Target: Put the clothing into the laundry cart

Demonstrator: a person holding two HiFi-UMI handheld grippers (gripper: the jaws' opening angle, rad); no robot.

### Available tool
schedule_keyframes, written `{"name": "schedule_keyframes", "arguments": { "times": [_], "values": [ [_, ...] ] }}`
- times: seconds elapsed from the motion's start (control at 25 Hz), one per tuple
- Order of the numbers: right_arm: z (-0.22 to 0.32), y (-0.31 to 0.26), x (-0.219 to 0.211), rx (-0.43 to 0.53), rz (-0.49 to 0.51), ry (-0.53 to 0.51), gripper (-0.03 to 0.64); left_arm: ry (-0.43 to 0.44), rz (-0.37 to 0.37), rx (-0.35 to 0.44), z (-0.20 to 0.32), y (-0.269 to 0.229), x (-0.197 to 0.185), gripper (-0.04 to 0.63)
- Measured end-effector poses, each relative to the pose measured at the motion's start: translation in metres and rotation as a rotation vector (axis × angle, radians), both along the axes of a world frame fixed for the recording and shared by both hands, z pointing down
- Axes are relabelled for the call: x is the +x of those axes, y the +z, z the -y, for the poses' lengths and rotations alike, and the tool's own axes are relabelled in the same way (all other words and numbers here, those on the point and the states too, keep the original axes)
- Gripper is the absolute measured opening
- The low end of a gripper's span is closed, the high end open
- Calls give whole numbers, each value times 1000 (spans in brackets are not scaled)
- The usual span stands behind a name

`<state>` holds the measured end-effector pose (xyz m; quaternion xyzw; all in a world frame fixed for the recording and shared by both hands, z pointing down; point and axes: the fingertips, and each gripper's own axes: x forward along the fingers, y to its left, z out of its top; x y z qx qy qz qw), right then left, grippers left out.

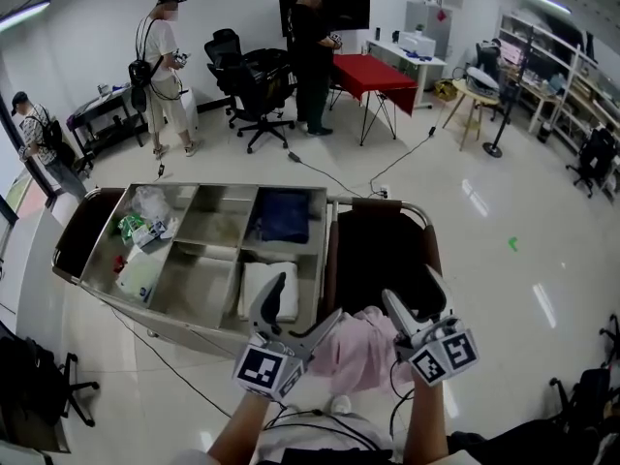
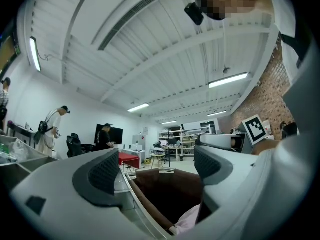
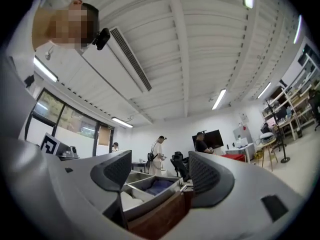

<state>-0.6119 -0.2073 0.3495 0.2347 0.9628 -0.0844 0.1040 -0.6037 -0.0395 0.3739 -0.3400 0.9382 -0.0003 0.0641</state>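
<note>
A pink garment (image 1: 360, 349) lies bunched at the near end of the brown laundry bag (image 1: 376, 204) on the cart, between my two grippers. My left gripper (image 1: 306, 300) hovers at the garment's left, jaws open and empty. To the garment's right is my right gripper (image 1: 412, 291), also open with nothing between its jaws. In the left gripper view the bag's dark inside (image 2: 165, 189) fills the gap between the jaws, and a corner of the pink garment (image 2: 187, 219) shows at the bottom. The right gripper view looks over the bag's brown rim (image 3: 160, 219).
Left of the bag, the cart's metal tray (image 1: 218, 250) has compartments holding a blue folded cloth (image 1: 283, 216), a white folded cloth (image 1: 266, 289) and plastic packets (image 1: 145, 226). Farther back stand three people, office chairs (image 1: 254, 80) and a red table (image 1: 373, 71). A cable (image 1: 329, 174) crosses the floor.
</note>
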Motion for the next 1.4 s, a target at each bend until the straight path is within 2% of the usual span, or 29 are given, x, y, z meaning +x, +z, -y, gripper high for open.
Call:
{"name": "schedule_keyframes", "arguments": {
  "times": [0.12, 0.24, 0.32, 0.44, 0.56, 0.72, 0.92, 1.2, 1.4],
  "values": [
    [-13, -12, 6, 52, 81, 75, 385, -29, 20, -15, -14, 0, 0, 449],
    [-26, -17, 11, 197, 153, 177, 383, -98, 21, 6, -35, -2, -4, 449],
    [-34, -12, 8, 262, 133, 222, 382, -156, 21, 21, -50, -5, -6, 449],
    [-46, 3, 0, 254, 44, 214, 379, -221, 30, -3, -68, -4, -8, 449],
    [-57, 9, -1, 233, 19, 187, 376, -240, 14, -10, -75, -1, -6, 449],
    [-73, 5, 0, 196, 25, 137, 376, -265, 32, -40, -91, 13, -7, 428],
    [-81, -1, 2, 204, 53, 121, 375, -252, 21, -44, -91, 9, -3, 426],
    [-89, 2, 4, 198, 45, 98, 374, -264, 4, -2, -100, 12, -1, 426],
    [-96, 6, 7, 168, 64, 79, 374, -256, -8, -5, -104, 21, -2, 426]
  ]
}}
